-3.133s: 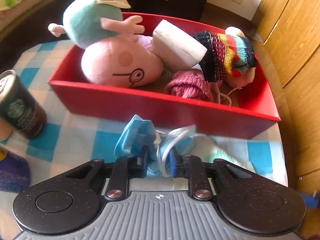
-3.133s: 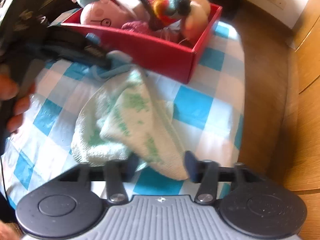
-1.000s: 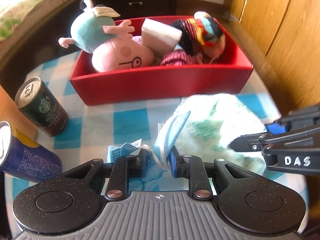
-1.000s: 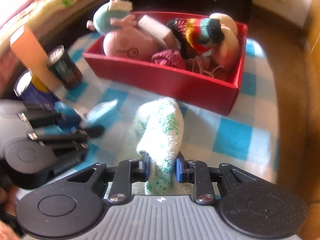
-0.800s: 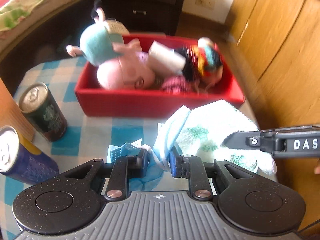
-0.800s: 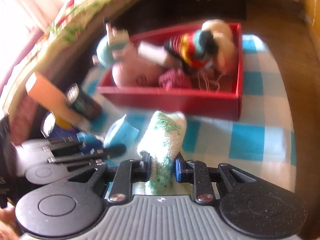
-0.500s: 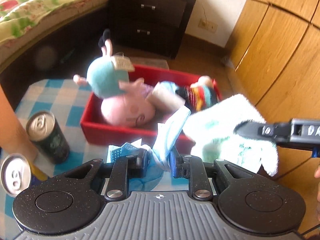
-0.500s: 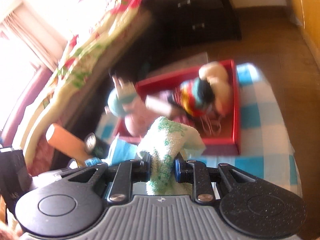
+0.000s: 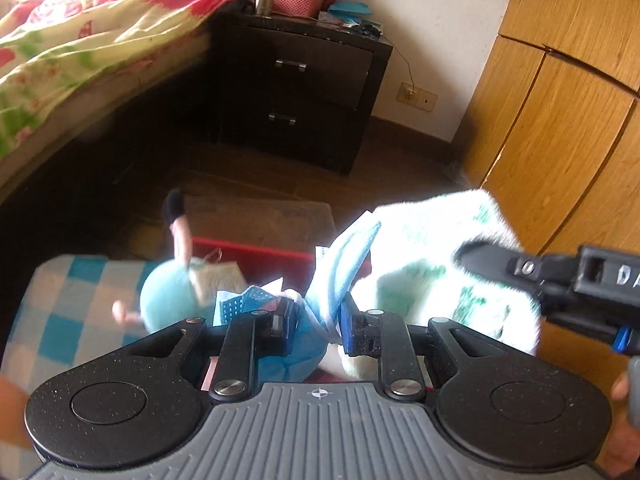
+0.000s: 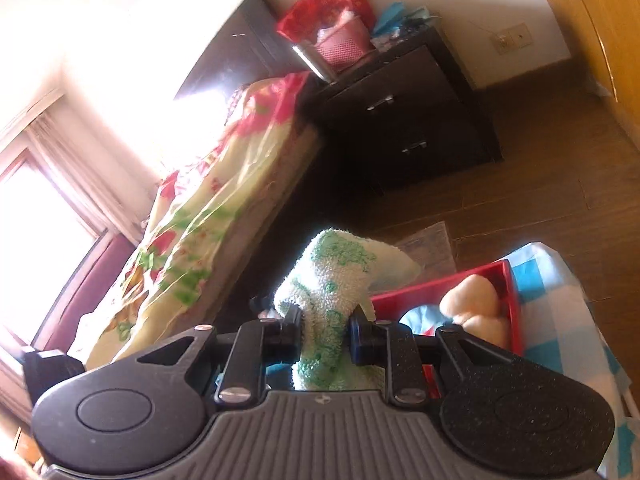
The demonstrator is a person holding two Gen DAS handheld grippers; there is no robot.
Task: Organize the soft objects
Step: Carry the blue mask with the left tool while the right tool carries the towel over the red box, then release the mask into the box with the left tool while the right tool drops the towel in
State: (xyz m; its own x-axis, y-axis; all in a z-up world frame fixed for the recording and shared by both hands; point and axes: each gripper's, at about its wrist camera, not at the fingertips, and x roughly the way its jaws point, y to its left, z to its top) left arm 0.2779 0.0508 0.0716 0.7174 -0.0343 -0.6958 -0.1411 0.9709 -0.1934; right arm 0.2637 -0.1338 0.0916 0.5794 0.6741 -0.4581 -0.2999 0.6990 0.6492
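Observation:
My left gripper (image 9: pixel 318 322) is shut on a blue face mask (image 9: pixel 344 268), held up in the air above the red box (image 9: pixel 256 250). My right gripper (image 10: pixel 325 336) is shut on a white towel with green print (image 10: pixel 332 280), also lifted. In the left wrist view the same towel (image 9: pixel 432 264) hangs from the right gripper's black fingers (image 9: pixel 500 260) at the right. The red box (image 10: pixel 440 284) lies below and holds a teal and pink plush (image 9: pixel 168 296) and a cream plush (image 10: pixel 476 304); most of its contents are hidden behind the grippers.
A blue and white checked tablecloth (image 9: pixel 64 304) covers the table under the box. Beyond it stand a dark nightstand (image 9: pixel 304 88), a bed with a flowered quilt (image 9: pixel 80 40), and wooden wardrobe doors (image 9: pixel 560 120). A person's hand (image 9: pixel 624 388) shows at the right edge.
Both grippers have risen from the table, carrying the mask and the towel up toward and over the red box. The cans have dropped out of view.

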